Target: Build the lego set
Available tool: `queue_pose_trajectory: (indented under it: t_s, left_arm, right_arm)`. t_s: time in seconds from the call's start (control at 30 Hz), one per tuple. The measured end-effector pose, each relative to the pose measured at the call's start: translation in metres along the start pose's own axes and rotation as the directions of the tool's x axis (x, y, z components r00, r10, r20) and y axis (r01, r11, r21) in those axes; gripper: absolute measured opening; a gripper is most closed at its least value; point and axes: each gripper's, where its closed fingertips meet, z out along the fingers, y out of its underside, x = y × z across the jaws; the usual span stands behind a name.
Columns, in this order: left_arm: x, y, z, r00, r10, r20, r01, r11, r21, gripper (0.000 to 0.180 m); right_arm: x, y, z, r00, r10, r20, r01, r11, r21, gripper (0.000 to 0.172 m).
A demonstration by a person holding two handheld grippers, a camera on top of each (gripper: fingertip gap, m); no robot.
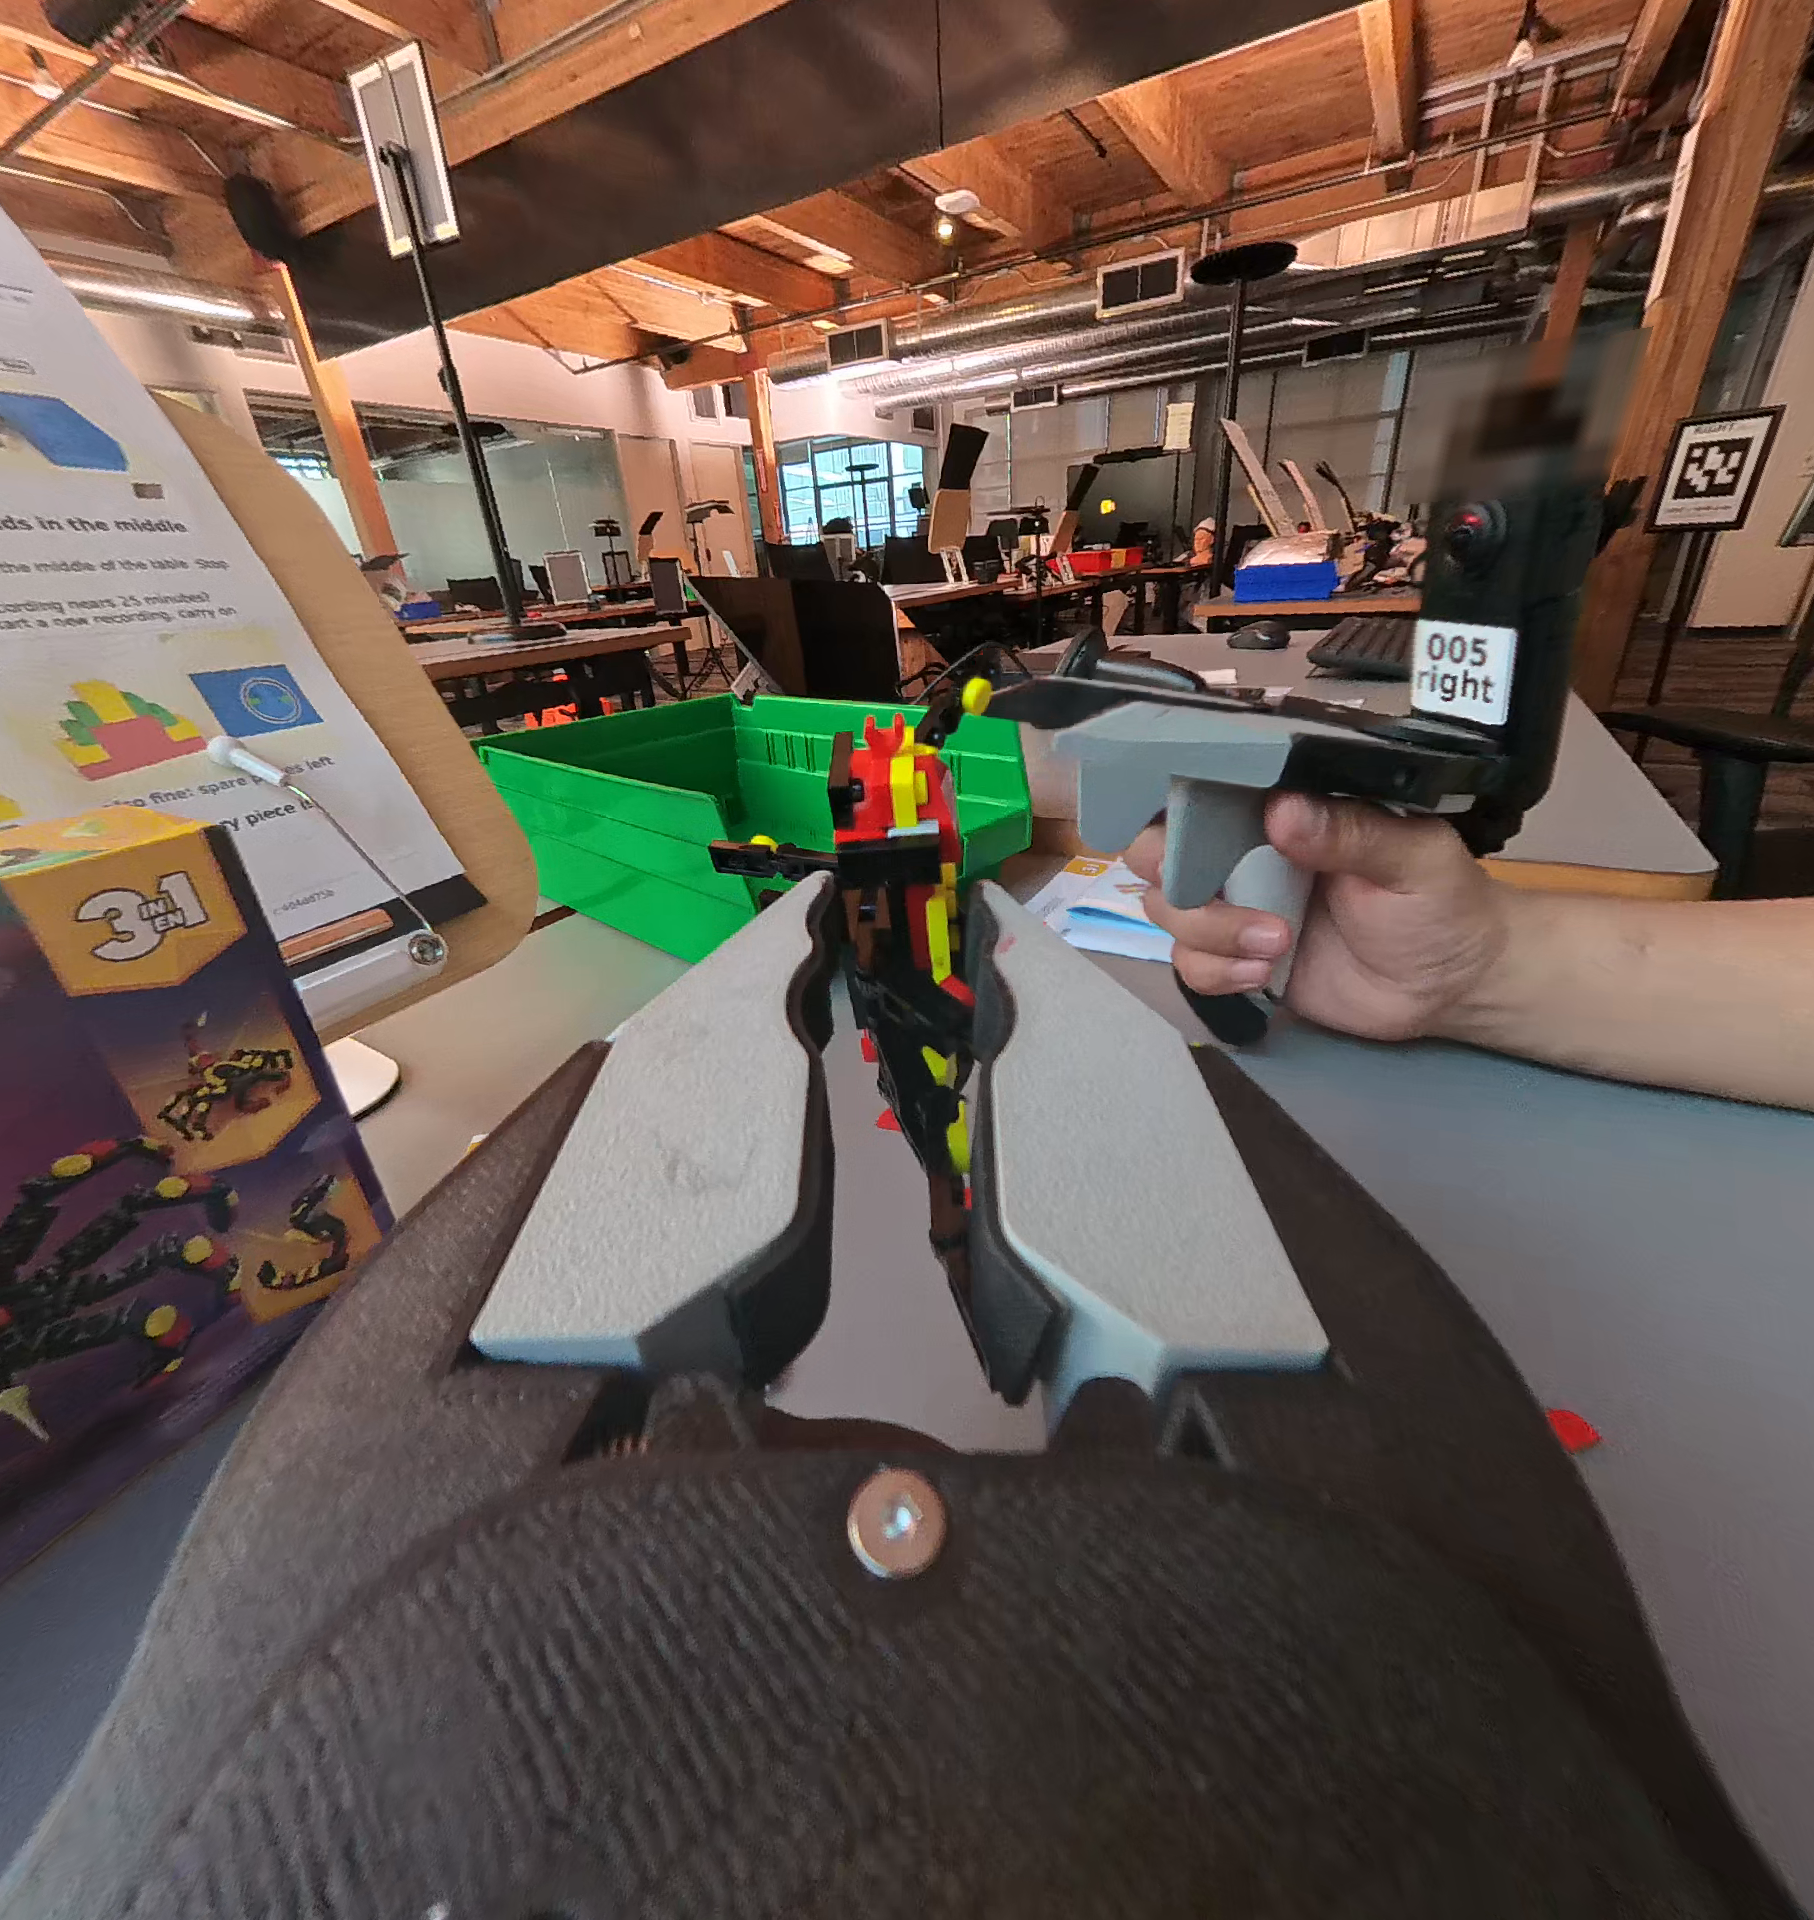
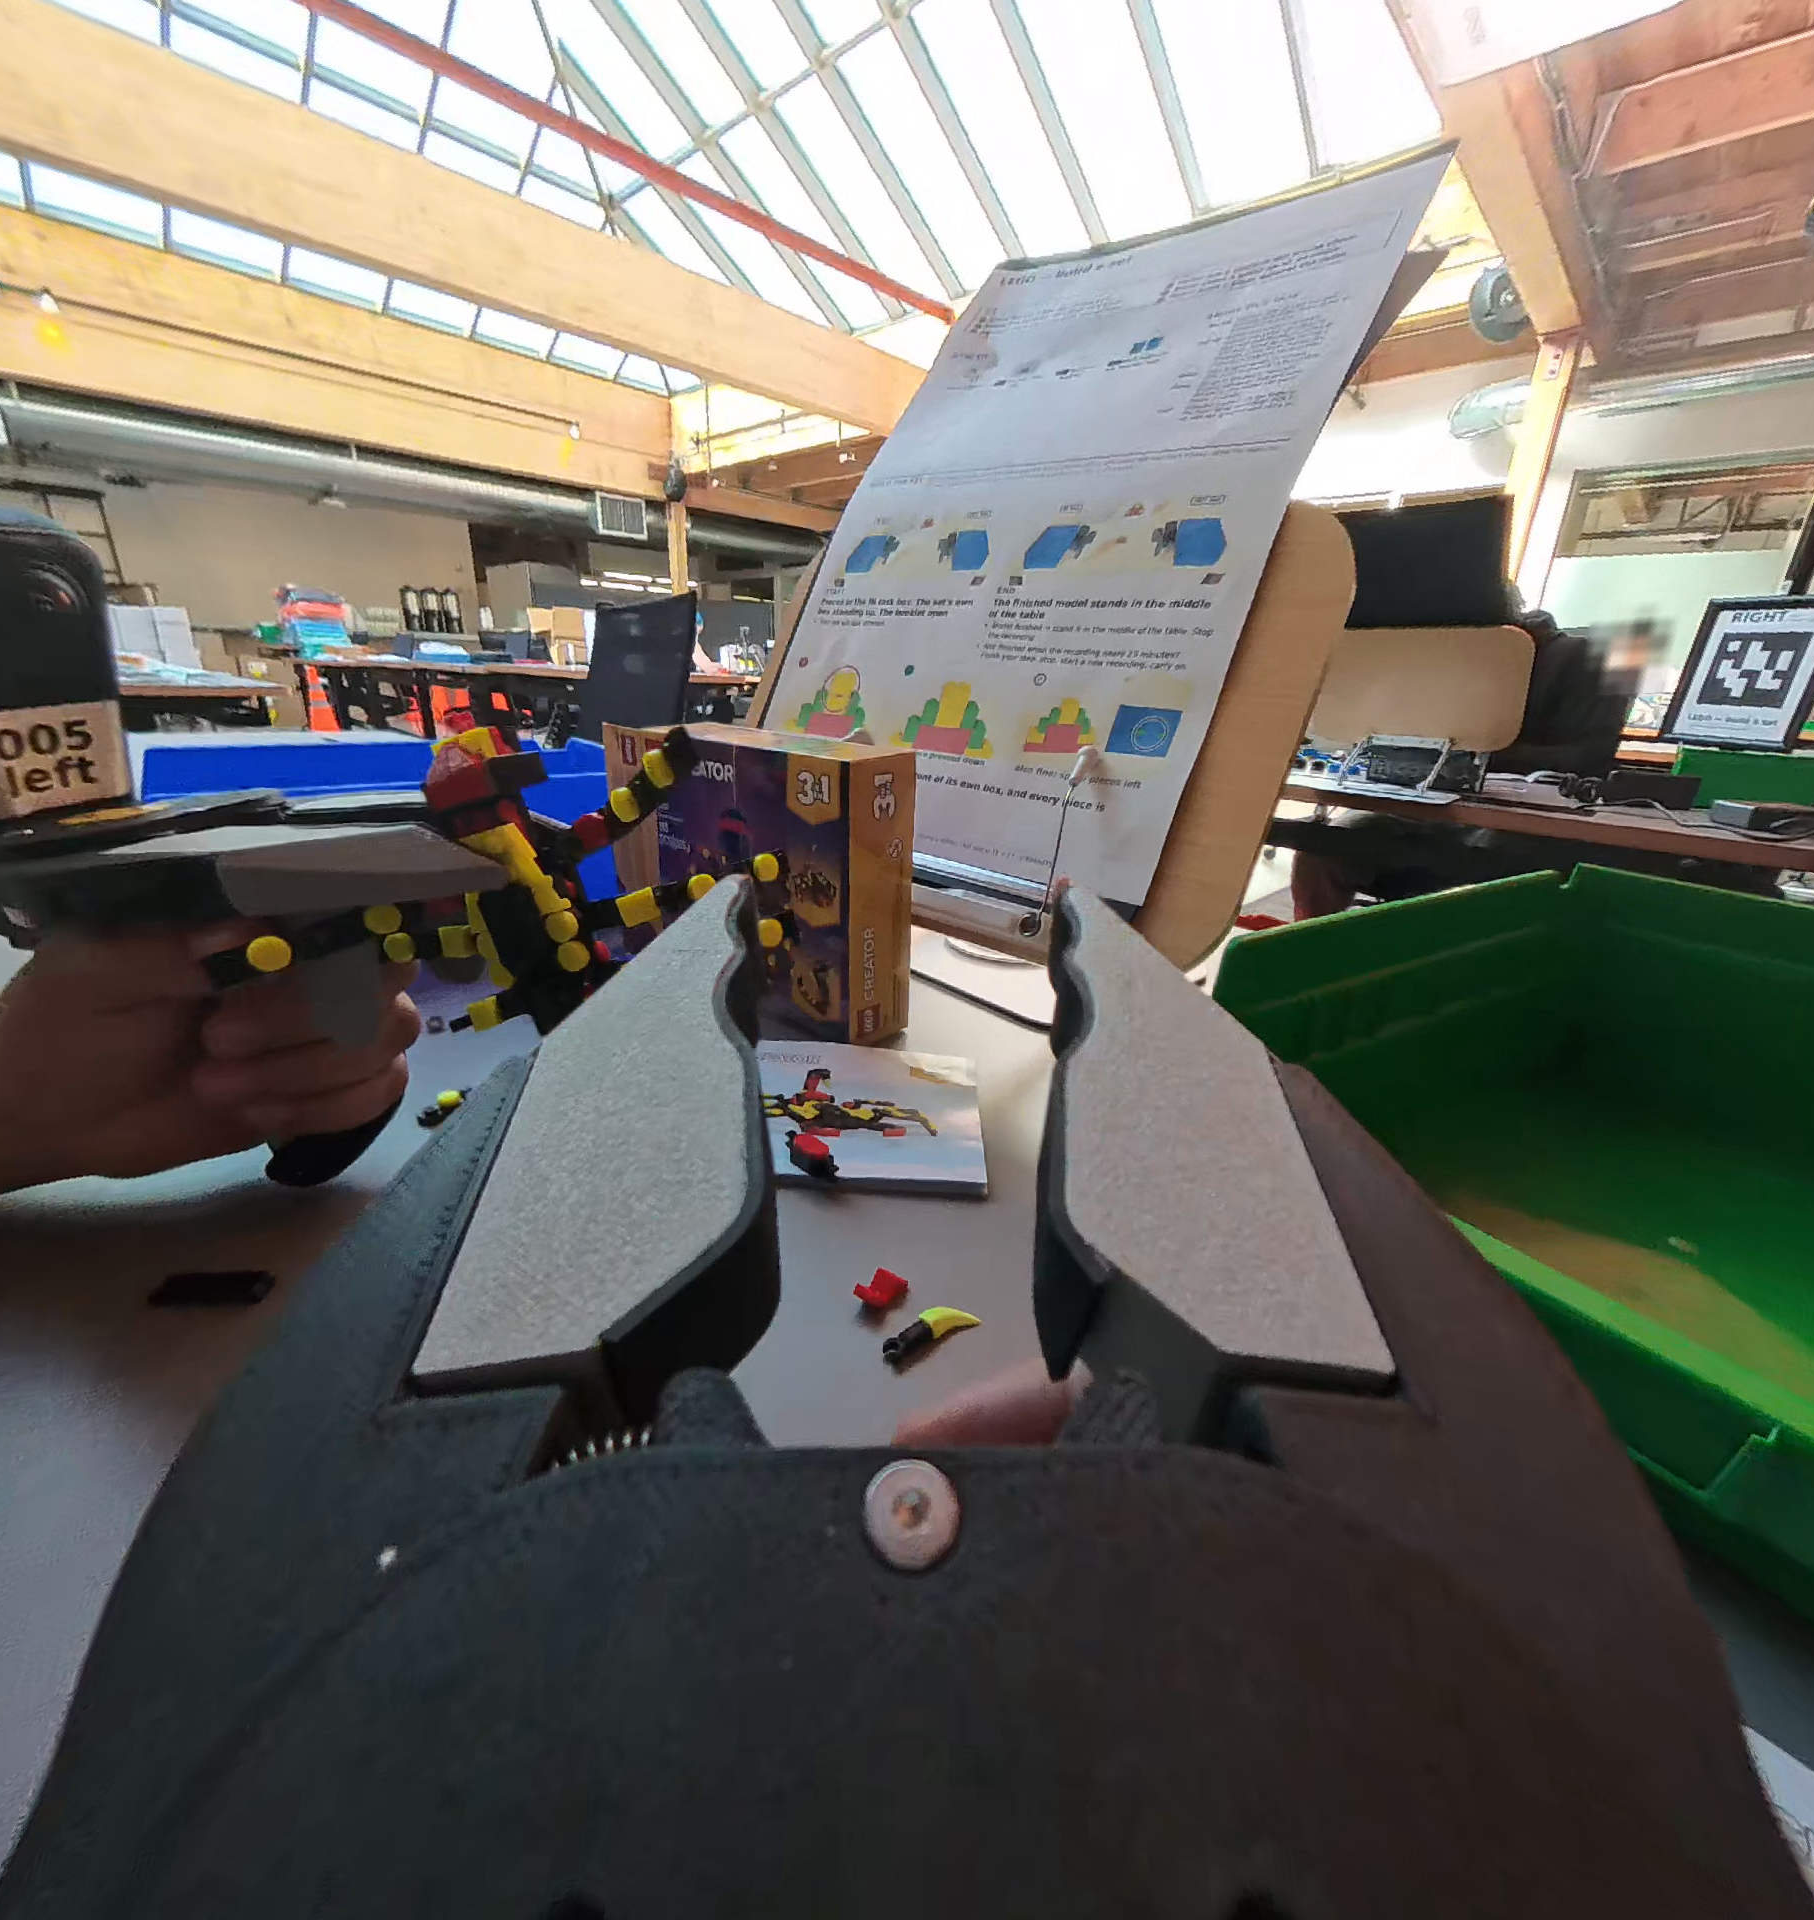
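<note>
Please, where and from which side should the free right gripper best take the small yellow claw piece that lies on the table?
Probably the claw piece is best taken from above, fingers across its black stub end: it lies flat, and the curved yellow tip tapers.

Brick model (image 1: 898, 935): black body, red head section, yellow stripe and yellow studs, brown bits low down. It stands roughly upright between the left gripper (image 1: 901, 914) fingers, both pads pressed on its body; head and a black side limb stick out past the fingertips. In the right wrist view the same model (image 2: 508, 894) shows several jointed black legs with yellow studs splayed toward the right gripper (image 2: 901, 935), whose fingers stand wide apart with nothing between them; one leg tip sits just beside its left fingertip. Loose parts on the surface below the right fingers: red piece (image 2: 880, 1286), yellow claw on black stub (image 2: 934, 1330).
</note>
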Motion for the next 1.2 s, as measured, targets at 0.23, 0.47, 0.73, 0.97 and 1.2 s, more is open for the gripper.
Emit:
queue_pose_trajectory:
  t_s: [0.23,0.47,0.73,0.97,1.2]
  left_arm:
    - [-0.005,-0.010,-0.006,0.997,-0.076,-0.034,0.078,0.996,0.051,0.021]
    - [-0.002,-0.012,-0.005,0.978,-0.183,-0.096,0.189,0.980,0.057,0.021]
    - [0.006,-0.013,-0.005,0.971,-0.199,-0.130,0.208,0.977,0.055,0.021]
    - [0.003,-0.005,-0.004,0.956,-0.253,-0.147,0.259,0.965,0.024,0.021]
    - [0.027,-0.003,-0.001,0.938,-0.234,-0.257,0.238,0.971,-0.014,0.021]
  right_arm:
    - [-0.011,0.010,0.002,0.994,0.067,0.083,-0.064,0.997,-0.043,0.043]
    - [-0.060,0.002,0.001,0.924,0.157,0.349,-0.148,0.988,-0.054,0.031]
    - [-0.099,0.005,-0.001,0.881,0.091,0.464,-0.065,0.995,-0.072,0.031]
    - [-0.101,0.003,0.000,0.895,0.060,0.443,-0.040,0.998,-0.054,0.026]
    - [-0.092,0.000,0.003,0.919,0.048,0.391,-0.036,0.999,-0.039,0.018]
